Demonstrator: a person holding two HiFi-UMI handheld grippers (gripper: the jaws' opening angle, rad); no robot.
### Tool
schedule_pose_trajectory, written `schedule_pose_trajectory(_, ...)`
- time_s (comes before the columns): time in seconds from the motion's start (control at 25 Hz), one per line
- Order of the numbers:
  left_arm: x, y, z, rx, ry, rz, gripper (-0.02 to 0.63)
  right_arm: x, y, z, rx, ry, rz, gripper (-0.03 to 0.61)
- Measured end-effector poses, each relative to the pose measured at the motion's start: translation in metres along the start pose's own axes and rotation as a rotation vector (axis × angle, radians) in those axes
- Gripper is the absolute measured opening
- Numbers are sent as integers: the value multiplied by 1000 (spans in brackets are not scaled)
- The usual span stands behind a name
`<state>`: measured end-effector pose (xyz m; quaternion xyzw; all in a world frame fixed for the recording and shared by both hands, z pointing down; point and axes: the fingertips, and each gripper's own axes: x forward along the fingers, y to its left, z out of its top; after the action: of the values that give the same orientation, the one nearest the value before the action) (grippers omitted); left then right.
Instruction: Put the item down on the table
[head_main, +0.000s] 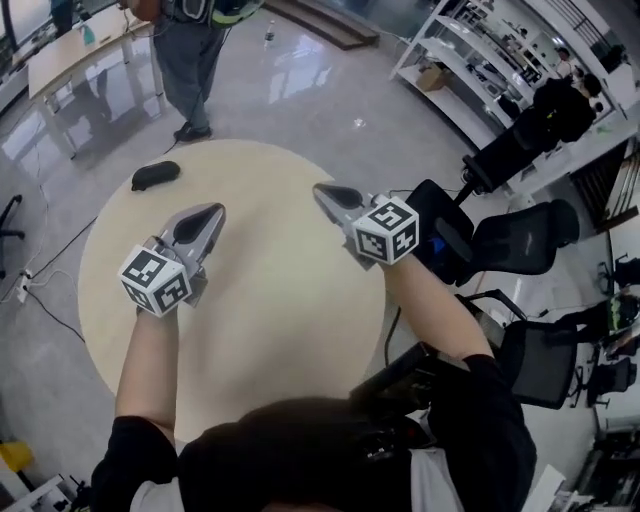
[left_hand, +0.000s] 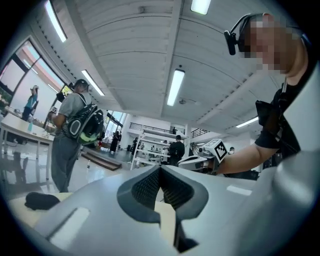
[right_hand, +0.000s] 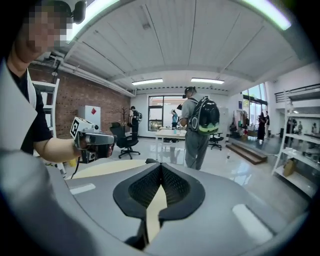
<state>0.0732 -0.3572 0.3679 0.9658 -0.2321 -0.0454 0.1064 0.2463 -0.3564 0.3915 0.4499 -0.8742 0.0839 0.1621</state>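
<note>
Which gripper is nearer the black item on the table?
The left gripper: the black item lies on its side of the table, while the right gripper is farther across.

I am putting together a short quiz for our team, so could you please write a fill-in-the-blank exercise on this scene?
1. The small black oblong item lies on the round beige table, nearer the ____ gripper.
2. The jaws of the left gripper are ____.
3. The right gripper holds ____.
Missing words: left; shut; nothing.
</note>
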Motion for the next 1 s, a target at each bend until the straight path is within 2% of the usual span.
schedule_pose_trajectory(0.28,68,-175,24,12,4,-223,-6,-225,-11,-7,57,-77,-237,12)
schedule_pose_trajectory(0.52,109,-391,27,59,19,-428,-6,-450,18,-50,113,-121,-421,12)
schedule_pose_trajectory(0.8,105,-610,-12,24,56,-633,-6,-656,86,-106,191,-200,-615,12)
schedule_pose_trajectory(1.0,88,-714,-49,-10,104,-709,-6,-764,136,-149,223,-215,-711,12)
